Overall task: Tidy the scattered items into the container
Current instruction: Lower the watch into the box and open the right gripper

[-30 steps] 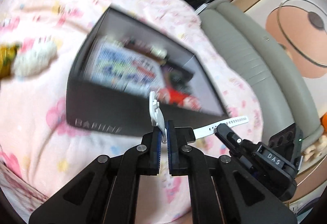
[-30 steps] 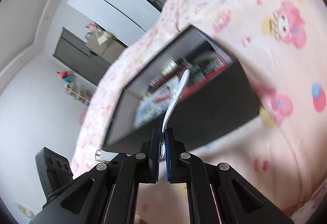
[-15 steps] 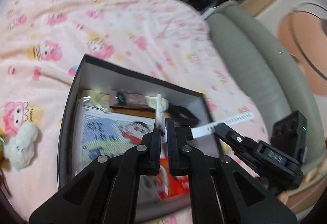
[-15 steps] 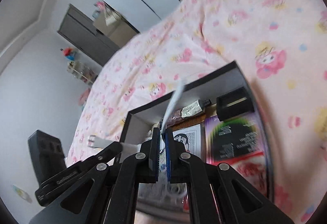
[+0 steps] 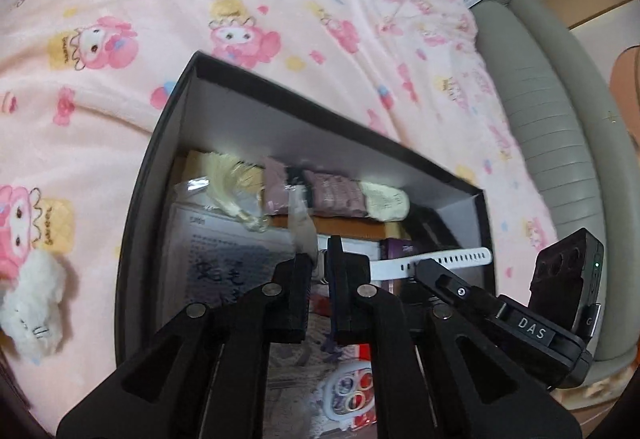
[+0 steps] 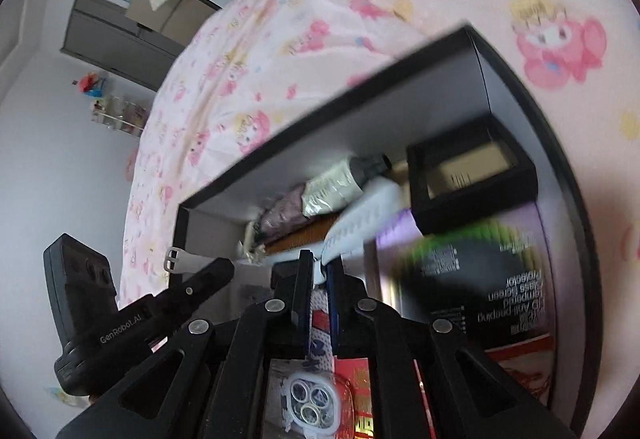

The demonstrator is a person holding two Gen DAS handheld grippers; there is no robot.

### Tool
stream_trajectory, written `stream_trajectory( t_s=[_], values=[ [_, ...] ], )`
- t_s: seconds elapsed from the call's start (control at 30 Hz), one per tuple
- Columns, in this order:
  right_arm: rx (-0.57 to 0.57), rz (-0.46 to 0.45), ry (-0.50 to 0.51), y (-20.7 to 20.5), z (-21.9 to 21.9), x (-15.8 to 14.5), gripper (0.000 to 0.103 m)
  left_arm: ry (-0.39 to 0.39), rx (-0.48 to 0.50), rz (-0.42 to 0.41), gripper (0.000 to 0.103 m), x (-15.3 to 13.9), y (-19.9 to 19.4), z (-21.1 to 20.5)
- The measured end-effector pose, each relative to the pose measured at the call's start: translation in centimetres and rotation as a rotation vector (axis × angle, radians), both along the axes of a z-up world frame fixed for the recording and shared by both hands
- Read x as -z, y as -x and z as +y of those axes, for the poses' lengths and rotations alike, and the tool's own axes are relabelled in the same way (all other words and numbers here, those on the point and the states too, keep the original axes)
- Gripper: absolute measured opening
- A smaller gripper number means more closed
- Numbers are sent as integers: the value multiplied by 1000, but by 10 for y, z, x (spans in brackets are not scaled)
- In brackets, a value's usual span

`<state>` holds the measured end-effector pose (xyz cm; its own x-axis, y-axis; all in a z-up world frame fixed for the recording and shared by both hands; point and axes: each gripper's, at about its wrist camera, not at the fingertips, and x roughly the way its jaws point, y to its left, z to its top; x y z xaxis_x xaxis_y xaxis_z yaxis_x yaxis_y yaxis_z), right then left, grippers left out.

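A black open box point(image 5: 132, 215) point(image 6: 520, 79) lies on a pink cartoon blanket and holds booklets, tubes and packets. Both grippers hold one white watch over the box's inside. My left gripper point(image 5: 319, 271) is shut on the watch near its body; the buckle strap point(image 5: 302, 223) sticks up, blurred, and the holed strap point(image 5: 440, 259) runs right to the other gripper. My right gripper point(image 6: 319, 273) is shut on the same watch; the holed strap point(image 6: 360, 219) points up and right, and the buckle end point(image 6: 178, 259) shows by the left gripper.
A white plush toy point(image 5: 32, 299) lies on the blanket left of the box. A grey padded bed edge point(image 5: 552, 119) runs along the right. Inside the box are a small black case point(image 6: 472, 175), a purple screen-protector pack point(image 6: 492, 279) and a ring case point(image 6: 312, 403).
Both grippers moved forward and down with the watch, from outside the box's front wall to over its inside. The box now fills more of both views.
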<state>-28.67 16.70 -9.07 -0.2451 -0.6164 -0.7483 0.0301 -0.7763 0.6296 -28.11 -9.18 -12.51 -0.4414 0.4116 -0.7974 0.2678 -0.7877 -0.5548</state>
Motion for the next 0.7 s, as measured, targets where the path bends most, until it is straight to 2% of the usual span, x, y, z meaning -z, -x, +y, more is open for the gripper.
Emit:
stream_trajectory(
  t_s=[0.13,0.2,0.3,0.37,0.43,0.6,0.7],
  values=[
    [18,-82,31,1,11,10,12,-94,-1,5,9,2,-12,-9],
    [34,-61,37,-1,20,3,21,-111,6,16,21,0,-15,-9],
    [22,-48,36,-5,26,-6,35,-136,13,21,24,-1,-22,-13],
    [-16,-50,43,-9,26,-9,39,-150,18,23,24,-3,-31,-16],
    [-50,-38,19,-14,26,-13,40,-137,41,35,24,-6,-34,-13],
    [-93,59,-118,-23,20,-27,40,-98,40,16,24,-11,-47,-7],
    [-95,38,-127,-21,16,-21,40,-67,64,18,35,-16,-50,0]
  ],
)
